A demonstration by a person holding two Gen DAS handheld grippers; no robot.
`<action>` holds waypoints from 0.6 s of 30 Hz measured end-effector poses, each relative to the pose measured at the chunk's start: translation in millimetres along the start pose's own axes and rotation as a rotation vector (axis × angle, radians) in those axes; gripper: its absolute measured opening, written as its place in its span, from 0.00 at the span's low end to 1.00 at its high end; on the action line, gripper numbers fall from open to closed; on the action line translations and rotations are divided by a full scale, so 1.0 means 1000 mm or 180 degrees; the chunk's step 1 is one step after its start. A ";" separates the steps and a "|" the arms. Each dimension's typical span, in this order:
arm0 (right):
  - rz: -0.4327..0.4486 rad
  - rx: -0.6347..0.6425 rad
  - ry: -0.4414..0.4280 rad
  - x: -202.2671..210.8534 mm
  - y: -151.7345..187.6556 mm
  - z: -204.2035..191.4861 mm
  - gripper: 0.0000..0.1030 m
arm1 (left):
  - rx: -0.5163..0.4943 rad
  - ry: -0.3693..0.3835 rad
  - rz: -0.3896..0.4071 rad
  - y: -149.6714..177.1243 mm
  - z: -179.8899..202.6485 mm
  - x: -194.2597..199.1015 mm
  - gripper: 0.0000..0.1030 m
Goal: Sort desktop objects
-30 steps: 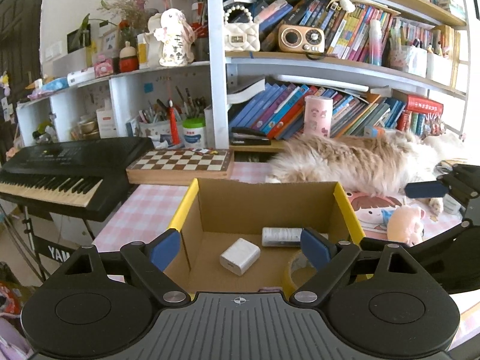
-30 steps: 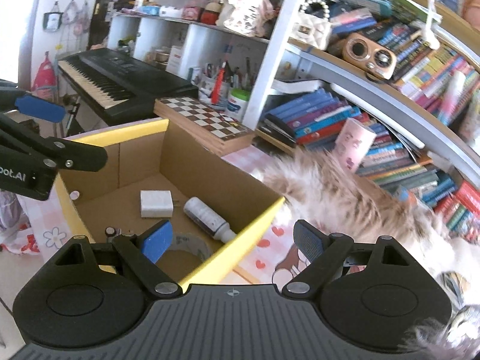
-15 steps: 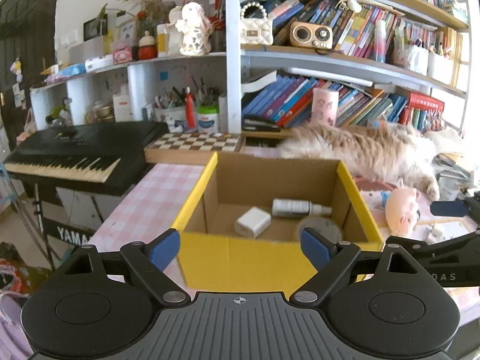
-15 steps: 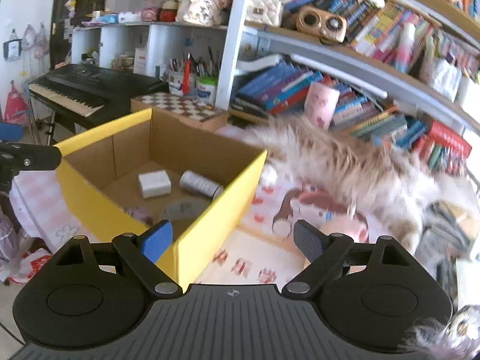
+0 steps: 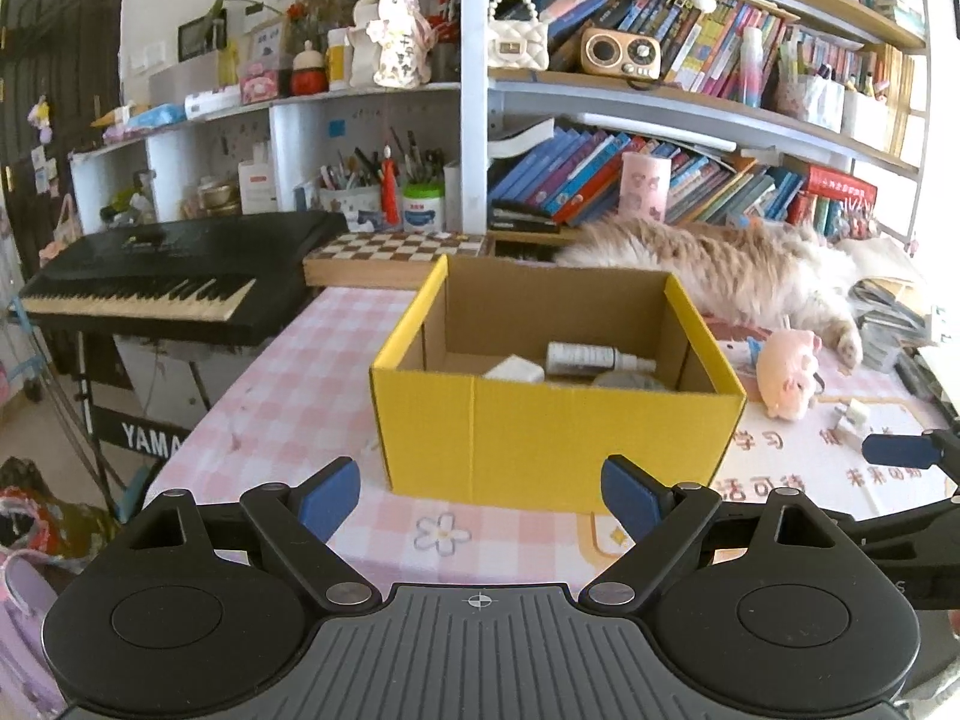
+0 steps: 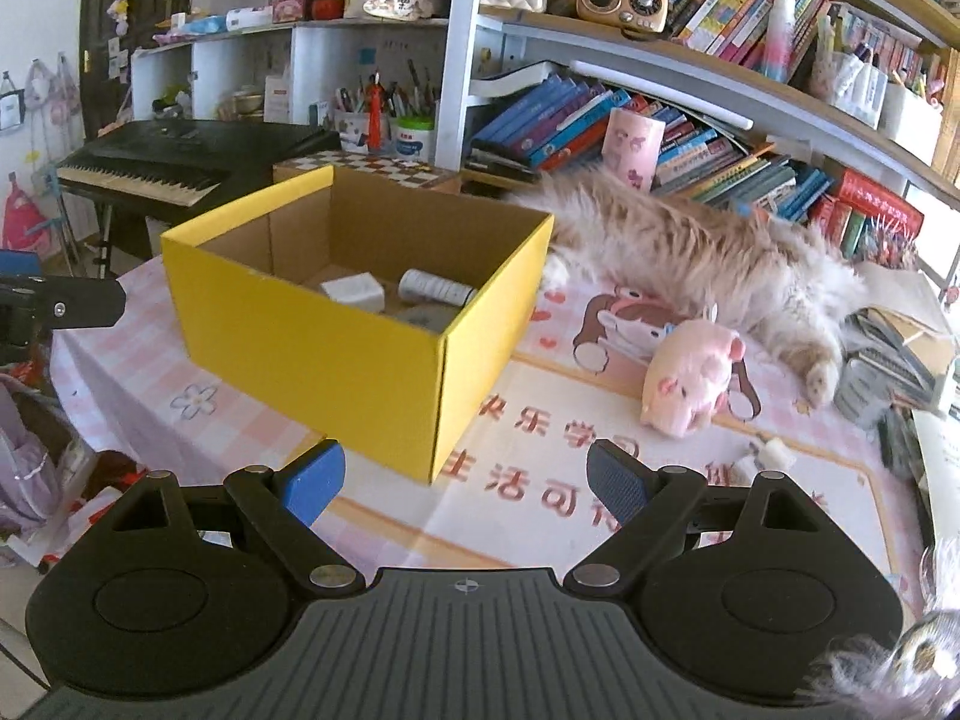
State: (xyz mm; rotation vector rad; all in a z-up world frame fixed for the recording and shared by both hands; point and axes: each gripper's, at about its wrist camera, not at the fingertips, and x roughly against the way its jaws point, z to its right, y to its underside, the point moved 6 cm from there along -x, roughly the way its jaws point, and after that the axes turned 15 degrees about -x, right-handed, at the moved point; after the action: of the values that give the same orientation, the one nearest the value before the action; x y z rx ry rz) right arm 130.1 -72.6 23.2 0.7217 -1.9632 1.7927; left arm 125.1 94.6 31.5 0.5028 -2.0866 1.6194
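Now the yellow box (image 5: pixel 555 438) stands on the pink checked tablecloth (image 5: pixel 288 396) toward its left edge, with open cloth between it and both claws. A second ago the two cameras looked straight down into it from over its rim; both have since drawn back and low, so the last drop looks finished and the hands are free for the next item. Inside lie a white block (image 6: pixel 353 293), a small white bottle (image 6: pixel 433 288) on its side just beside it, and a greyish round thing (image 6: pixel 427 318) I cannot identify. The left gripper (image 5: pixel 480 498) is spread wide and empty, and so is the right gripper (image 6: pixel 465 480). Outside the box, toward the right edge, a pink plush pig (image 6: pixel 690 378) and a small white piece (image 6: pixel 771 451) remain unsorted, near a fluffy cat (image 6: pixel 690 246) stretched along the back edge.
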 end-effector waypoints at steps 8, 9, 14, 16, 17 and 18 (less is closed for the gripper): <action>-0.0072 -0.0074 0.0028 0.012 0.025 -0.009 0.84 | 0.0024 0.0056 -0.0088 0.022 0.005 0.011 0.88; -0.0081 -0.0081 0.0026 0.013 0.026 -0.010 0.84 | 0.0031 0.0059 -0.0093 0.024 0.005 0.013 0.88; -0.0140 -0.0088 0.0005 0.019 0.039 -0.016 0.84 | 0.0073 0.0055 -0.0124 0.035 0.008 0.019 0.88; -0.0169 -0.0105 -0.0009 0.022 0.044 -0.018 0.84 | 0.0086 0.0048 -0.0139 0.039 0.009 0.022 0.88; -0.0182 -0.0116 -0.0016 0.022 0.046 -0.019 0.84 | 0.0090 0.0049 -0.0147 0.041 0.009 0.023 0.88; -0.0194 -0.0126 -0.0020 0.023 0.048 -0.020 0.84 | 0.0093 0.0052 -0.0156 0.044 0.010 0.024 0.88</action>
State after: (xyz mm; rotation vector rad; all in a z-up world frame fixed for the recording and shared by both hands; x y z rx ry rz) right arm 81.2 -52.6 0.9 0.7670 -1.9538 1.7132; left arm 80.6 95.5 7.6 0.5444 -2.0257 1.6231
